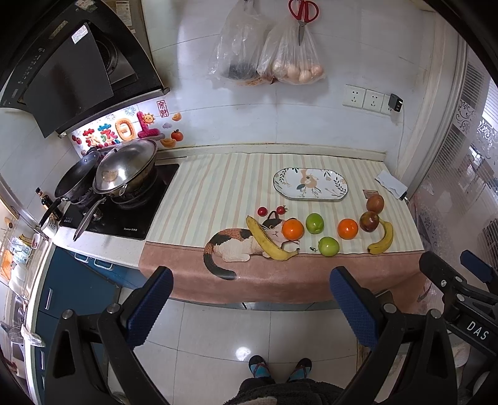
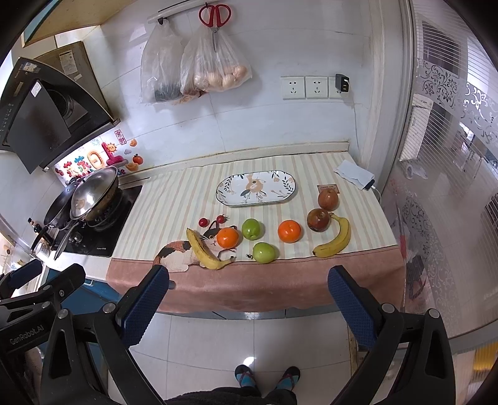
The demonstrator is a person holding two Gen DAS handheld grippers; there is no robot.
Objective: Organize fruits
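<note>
Fruit lies on a striped cloth (image 1: pixel 211 187) (image 2: pixel 174 202) with a cat print. There are two bananas (image 1: pixel 267 240) (image 2: pixel 334 238), two oranges (image 1: pixel 292 229) (image 2: pixel 289 231), two green apples (image 1: pixel 315 223) (image 2: pixel 264 252), two dark red fruits (image 1: pixel 369 221) (image 2: pixel 327 198) and two cherry tomatoes (image 1: pixel 262 211) (image 2: pixel 203 221). An empty oval patterned plate (image 1: pixel 310 183) (image 2: pixel 256 187) sits behind them. My left gripper (image 1: pixel 252 299) and right gripper (image 2: pixel 249 299) are both open and empty, held back from the counter edge above the floor.
A stove (image 1: pixel 124 205) (image 2: pixel 99 224) with a lidded wok (image 1: pixel 127 169) (image 2: pixel 93 193) and a pan stands left of the cloth. Bags (image 1: pixel 292 59) (image 2: pixel 214 62) and red scissors (image 1: pixel 303 15) (image 2: pixel 214 18) hang on the wall. A glass partition (image 2: pixel 451 187) is at the right.
</note>
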